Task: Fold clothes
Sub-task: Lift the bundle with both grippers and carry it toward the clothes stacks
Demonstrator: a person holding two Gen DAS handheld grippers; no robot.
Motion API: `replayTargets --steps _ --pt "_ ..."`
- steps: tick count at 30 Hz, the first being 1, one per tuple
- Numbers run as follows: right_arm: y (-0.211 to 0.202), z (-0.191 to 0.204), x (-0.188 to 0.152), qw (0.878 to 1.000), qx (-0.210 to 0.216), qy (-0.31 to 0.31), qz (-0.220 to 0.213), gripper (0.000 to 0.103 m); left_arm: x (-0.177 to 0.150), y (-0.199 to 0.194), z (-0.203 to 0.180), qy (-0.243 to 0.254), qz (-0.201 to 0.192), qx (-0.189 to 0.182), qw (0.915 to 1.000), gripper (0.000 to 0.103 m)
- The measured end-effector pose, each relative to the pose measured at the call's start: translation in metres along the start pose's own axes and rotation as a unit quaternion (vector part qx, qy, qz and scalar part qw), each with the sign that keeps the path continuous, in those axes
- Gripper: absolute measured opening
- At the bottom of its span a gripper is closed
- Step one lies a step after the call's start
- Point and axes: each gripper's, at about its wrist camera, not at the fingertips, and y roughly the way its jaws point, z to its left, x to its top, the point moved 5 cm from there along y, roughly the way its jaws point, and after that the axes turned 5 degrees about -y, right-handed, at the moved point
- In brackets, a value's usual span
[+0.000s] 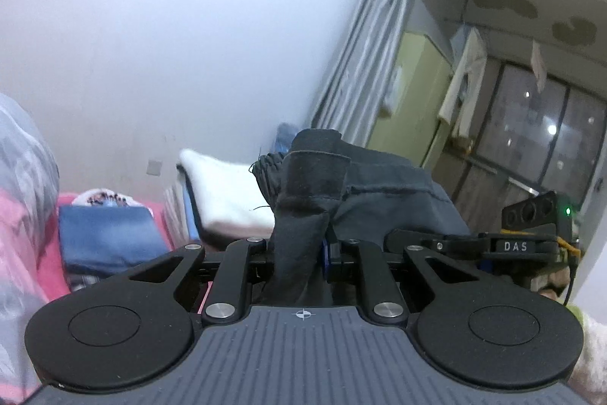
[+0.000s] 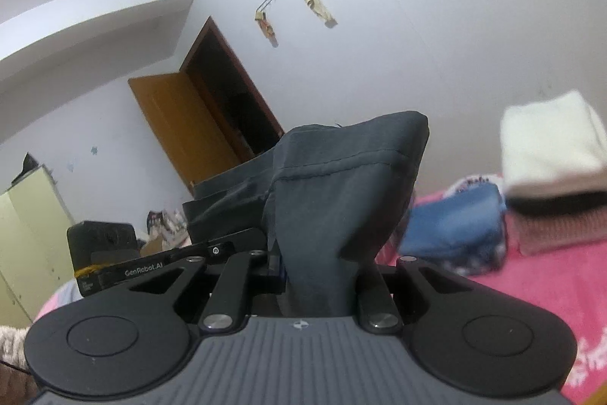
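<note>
A: Start on the left. What has the left hand-held gripper [image 1: 299, 253] got?

B: Its jaws are pinched on a bunched corner of the dark grey garment [image 1: 364, 192]. The cloth rises straight out from between the fingers and spreads off to the right in that view, toward the right hand-held gripper [image 1: 428, 245], whose black body shows just beside it at about the same height.

A: So the garment's long axis runs hand to hand?

B: That's my reading. It hangs between the two, held up in the air rather than lying on the bed [image 2: 550, 287]. No earlier picture to compare, so I only say how it sits.

A: And the right side?

B: In its own view the right hand-held gripper [image 2: 315, 272] is likewise clamped on a hemmed edge of the garment [image 2: 341, 185], the fabric fanning up from the jaws and trailing left toward the left hand-held gripper [image 2: 159, 264]. Neither hand is nearer; each holds its own end.

A: What lies past them?

B: A folded blue piece [image 2: 455, 230] and a white stack [image 2: 550, 147] on the pink bed, ahead and to the right of the right hand. Laying the garment flat probably means lowering both ends together onto the bare pink cover.
</note>
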Motion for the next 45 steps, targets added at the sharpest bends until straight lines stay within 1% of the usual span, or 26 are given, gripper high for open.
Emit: replayTargets --steps 4,6,9,12,14,17,19,23,28,31,34,38,41,45 --pt "0.030 0.022 0.033 1.000 -0.015 0.000 0.009 0.015 0.035 -0.006 0.011 0.000 0.005 0.005 1.0000 0.015" --pt "0.044 0.030 0.045 1.000 -0.020 -0.002 0.012 0.015 0.045 -0.005 0.019 0.001 0.009 0.002 1.0000 0.015" --pt "0.067 0.033 0.051 0.999 -0.028 0.009 0.017 0.015 0.052 0.004 0.038 -0.003 0.019 -0.007 0.9998 0.015" --pt "0.090 0.010 0.049 0.998 -0.046 0.037 0.028 0.015 0.052 0.027 0.063 -0.008 0.032 -0.014 0.9994 0.015" --pt "0.106 -0.006 0.048 0.996 -0.058 0.056 0.036 0.015 0.053 0.045 0.081 -0.015 0.040 -0.011 0.9990 0.015" --pt "0.135 -0.047 0.041 0.993 -0.067 0.088 0.050 0.015 0.051 0.079 0.110 -0.034 0.052 0.006 0.9980 0.015" --pt "0.163 -0.077 0.038 0.991 -0.068 0.096 0.062 0.015 0.050 0.104 0.133 -0.041 0.054 0.025 0.9974 0.015" --pt "0.220 -0.136 0.036 0.991 -0.044 0.097 0.076 0.015 0.044 0.145 0.182 -0.056 0.047 0.066 0.9951 0.015" --pt "0.292 -0.208 0.030 0.988 -0.009 0.115 0.101 0.015 0.037 0.193 0.238 -0.070 0.060 0.124 0.9880 0.015" --pt "0.326 -0.243 0.028 0.984 0.001 0.125 0.123 0.015 0.038 0.213 0.268 -0.081 0.075 0.145 0.9832 0.015" --pt "0.352 -0.273 0.029 0.982 0.010 0.134 0.136 0.015 0.039 0.236 0.288 -0.084 0.088 0.160 0.9795 0.015" --pt "0.378 -0.298 0.030 0.977 0.010 0.153 0.150 0.015 0.044 0.263 0.313 -0.086 0.109 0.170 0.9756 0.015" --pt "0.394 -0.314 0.028 0.974 0.004 0.156 0.162 0.015 0.047 0.285 0.333 -0.082 0.129 0.176 0.9725 0.015" --pt "0.416 -0.338 0.022 0.971 -0.016 0.151 0.183 0.015 0.043 0.310 0.353 -0.069 0.152 0.191 0.9674 0.015"
